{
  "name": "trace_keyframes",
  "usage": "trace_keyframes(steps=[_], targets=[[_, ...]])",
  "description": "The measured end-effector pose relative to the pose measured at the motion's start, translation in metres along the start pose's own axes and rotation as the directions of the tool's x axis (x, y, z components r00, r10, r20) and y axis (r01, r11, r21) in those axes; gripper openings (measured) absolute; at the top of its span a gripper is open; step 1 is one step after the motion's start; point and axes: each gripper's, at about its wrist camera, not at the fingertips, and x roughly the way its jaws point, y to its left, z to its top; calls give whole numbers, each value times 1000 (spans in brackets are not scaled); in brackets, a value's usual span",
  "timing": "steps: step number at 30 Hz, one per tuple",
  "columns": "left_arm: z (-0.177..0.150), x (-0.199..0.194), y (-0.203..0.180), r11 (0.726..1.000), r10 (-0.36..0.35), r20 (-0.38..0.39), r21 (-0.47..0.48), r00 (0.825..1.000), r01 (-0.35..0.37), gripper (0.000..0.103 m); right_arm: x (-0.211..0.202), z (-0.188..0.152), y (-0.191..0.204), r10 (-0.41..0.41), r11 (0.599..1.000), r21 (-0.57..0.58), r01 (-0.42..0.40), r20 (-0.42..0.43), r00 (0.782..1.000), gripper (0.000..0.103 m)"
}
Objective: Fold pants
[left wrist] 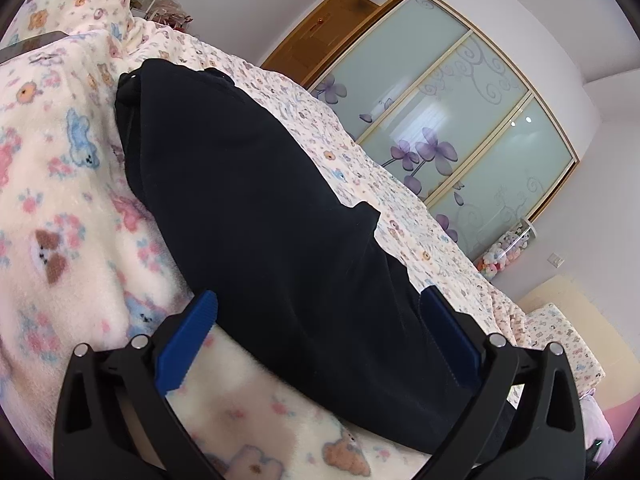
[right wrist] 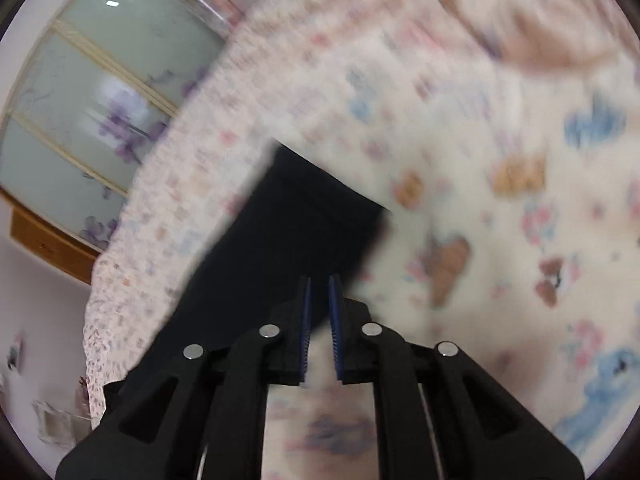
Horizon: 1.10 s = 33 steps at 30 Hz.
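While the black pants [left wrist: 260, 208] lie on our teddy-print blanket [left wrist: 60, 200], our left gripper [left wrist: 316, 336] gapes wide astride them; our right gripper [right wrist: 319, 322], nearly closed, holds nothing.

So the bed [left wrist: 420, 216] is covered in a fuzzy cream blanket [left wrist: 60, 208] printed with little bears and flowers in pink, blue and brown. It's bunched up into a soft hump at one side, and a finer-print floral sheet [left wrist: 360, 152] shows on the far part, toward the wardrobe. Lying right on the blanket are the black pants [left wrist: 260, 208], stretched out long across it, waist end resting against the hump.
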Motion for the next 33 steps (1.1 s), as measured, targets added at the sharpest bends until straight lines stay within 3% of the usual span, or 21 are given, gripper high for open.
trace_keyframes(steps=[3,4,5,6,7,9,10,12,14,15,18,21,24,26,27,28,30,31,33], targets=[[1,-7,2,999,-30,30,-16,999,31,101,2,-10,58,110,984,-136,-114,-37,993,78],[2,-12,3,999,-42,49,-24,998,43,101,8,-18,80,164,969,-175,-176,-77,983,75],[3,-17,4,998,-51,72,-35,996,53,101,17,-32,113,239,937,-224,-268,-148,960,71],[5,-21,6,997,-55,91,-44,994,60,101,24,-42,138,272,912,-258,-320,-204,940,60],[7,-25,8,997,-53,114,-56,992,60,101,33,-57,166,294,879,-300,-370,-269,917,60],[12,-34,14,996,-21,158,-87,987,35,101,55,-102,238,266,752,-471,-462,-423,866,60],[14,-38,19,994,-3,176,-110,984,23,101,62,-117,261,239,692,-545,-474,-447,862,60],[19,-40,29,987,22,180,-160,983,7,101,70,-169,318,144,455,-785,-421,-402,904,60],[23,-35,37,981,47,142,-193,989,-19,101,79,-211,356,125,203,-908,-366,-346,930,60],[25,-33,40,979,51,123,-202,991,-25,101,88,-225,373,122,123,-923,-365,-350,929,60],[29,-28,44,978,38,79,-210,996,-21,101,127,-238,409,81,50,-894,-445,-441,894,60],[32,-30,46,980,16,67,-201,998,-2,101,149,-256,431,21,-62,-899,-434,-436,900,60],[34,-29,52,975,-10,53,-221,999,22,101,167,-270,424,-45,-101,-882,-460,-458,888,60],[35,-28,54,974,-16,46,-223,999,26,101,180,-272,423,-103,-85,-859,-505,-496,862,57],[35,-27,55,975,-17,37,-221,999,24,101,189,-274,424,-121,-66,-847,-527,-518,847,47],[35,-25,54,975,-17,32,-221,999,24,101,192,-273,422,-128,-47,-840,-540,-531,837,27],[35,-25,55,974,-20,27,-225,999,25,101,191,-270,417,-117,-39,-864,-502,-495,861,7],[35,-25,55,974,-22,27,-227,999,27,101,189,-268,416,-102,-35,-867,-496,-491,865,5],[35,-25,55,973,-21,31,-229,999,28,101,183,-257,417,-52,9,-875,-484,-484,874,4]])
